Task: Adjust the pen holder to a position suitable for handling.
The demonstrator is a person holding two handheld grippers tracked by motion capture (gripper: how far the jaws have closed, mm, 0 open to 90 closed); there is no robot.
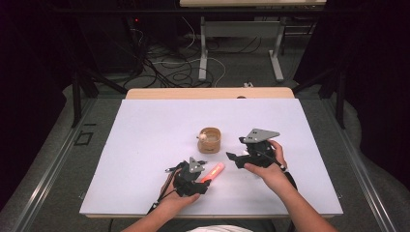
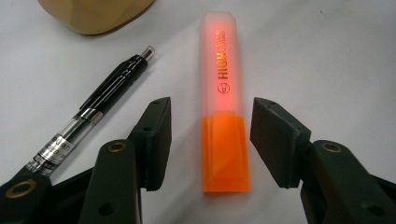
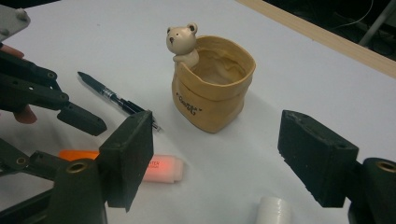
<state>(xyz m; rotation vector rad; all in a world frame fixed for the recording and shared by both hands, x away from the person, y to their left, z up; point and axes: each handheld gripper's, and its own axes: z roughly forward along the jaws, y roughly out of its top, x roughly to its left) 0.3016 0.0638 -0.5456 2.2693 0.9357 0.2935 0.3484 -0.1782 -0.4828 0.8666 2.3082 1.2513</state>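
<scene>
The left gripper [image 2: 210,135] rests low on the white table sheet [image 1: 145,145], its two black jaws apart on either side of a flat orange highlighter with a frosted translucent cap [image 2: 223,102]. The jaws straddle the solid orange barrel end without touching it. The left gripper view makes the gold lettering on the glowing cap readable, and shows a black mechanical pencil with a clear grip section and a silver tip [image 2: 93,109] lying just beside the highlighter, at an angle to it. From the high view the highlighter [image 1: 213,172] is a small pink-orange bar in front of the left gripper [image 1: 200,182], near the table's front edge.

The right gripper [image 3: 215,154] is held above the sheet with its jaws spread wide and nothing between them. Its view brings out the tan, crumpled bag-shaped ceramic holder [image 3: 212,88] with a small cream bear figure [image 3: 183,42] peeking over its rim, the cavity looking empty. The holder stands near the pencil [image 3: 116,100] and highlighter [image 3: 156,168]. A white cylindrical object [image 3: 275,210] lies at the bottom edge; what it is cannot be told. In the high view the holder [image 1: 210,140] stands between the two grippers, slightly farther from the person, the right gripper [image 1: 237,157] just beside it.
</scene>
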